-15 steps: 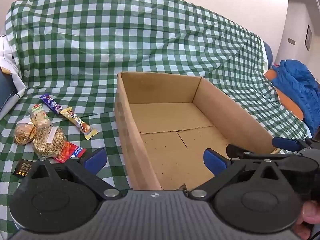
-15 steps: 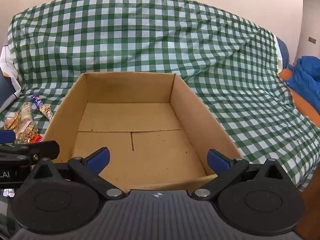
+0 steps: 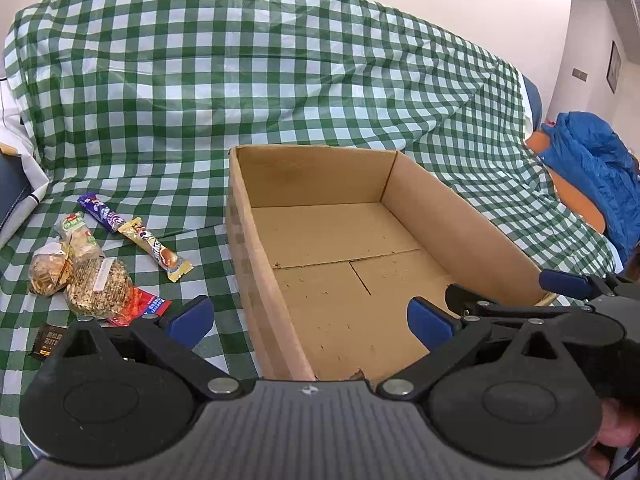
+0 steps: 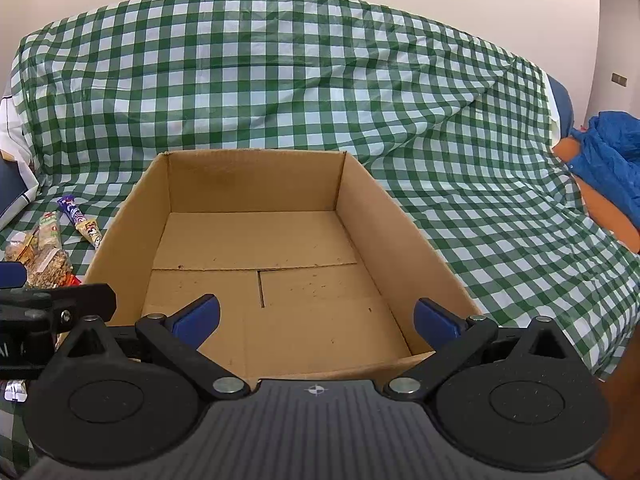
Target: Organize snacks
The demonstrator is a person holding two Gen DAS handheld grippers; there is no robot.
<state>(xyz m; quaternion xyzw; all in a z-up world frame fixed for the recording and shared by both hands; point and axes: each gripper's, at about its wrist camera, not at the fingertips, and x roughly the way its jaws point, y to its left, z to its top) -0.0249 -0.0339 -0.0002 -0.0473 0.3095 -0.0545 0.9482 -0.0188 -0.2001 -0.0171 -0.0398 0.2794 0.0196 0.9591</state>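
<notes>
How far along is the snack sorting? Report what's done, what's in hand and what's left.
Done: nothing packed yet; the cardboard box is empty. In hand: nothing; the left gripper and right gripper are both open with nothing between the fingers. Left: the whole pile beside the box on the checked cloth, including the purple bar, the yellow bar and the round cracker pack.
</notes>
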